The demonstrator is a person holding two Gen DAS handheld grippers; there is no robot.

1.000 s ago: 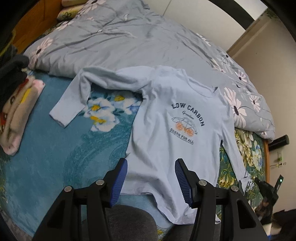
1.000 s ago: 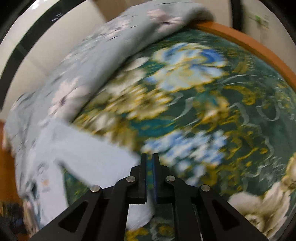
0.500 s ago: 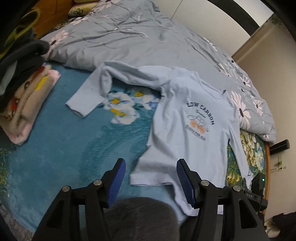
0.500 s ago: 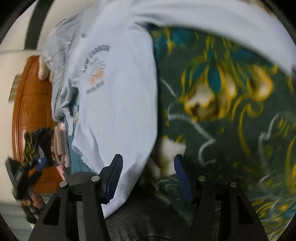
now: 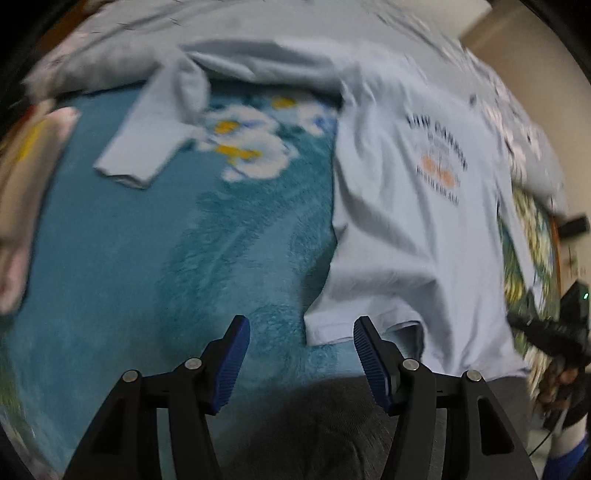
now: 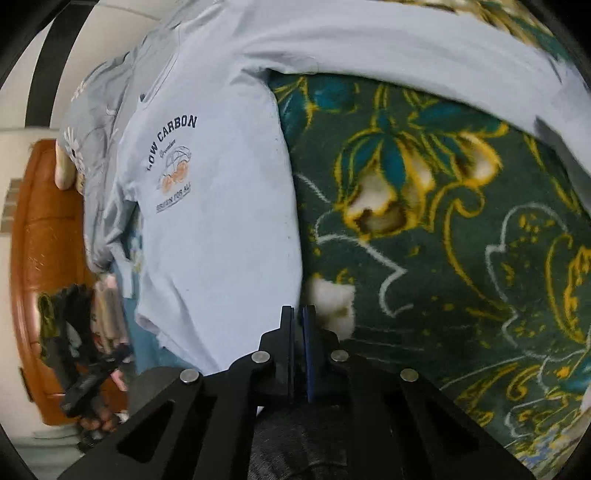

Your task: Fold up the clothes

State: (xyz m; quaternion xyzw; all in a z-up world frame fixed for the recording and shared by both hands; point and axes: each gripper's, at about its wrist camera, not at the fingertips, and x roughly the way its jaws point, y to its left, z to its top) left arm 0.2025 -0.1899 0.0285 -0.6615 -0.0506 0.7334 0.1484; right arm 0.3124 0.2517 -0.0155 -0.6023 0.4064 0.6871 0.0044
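While shirt [image 5: 413, 229] sprawls on blanket [image 5: 155, 266] — quilt [image 5: 258, 33] behind.

Soft, even indoor light; left view motion-blurred (right sharper), fisheye-bent dark edges.

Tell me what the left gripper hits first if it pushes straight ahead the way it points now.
Most likely the bottom corner of the light blue shirt: the open left gripper has that hem corner between its fingertips, with teal blanket beside it. Motion blur leaves the height above the fabric unclear.
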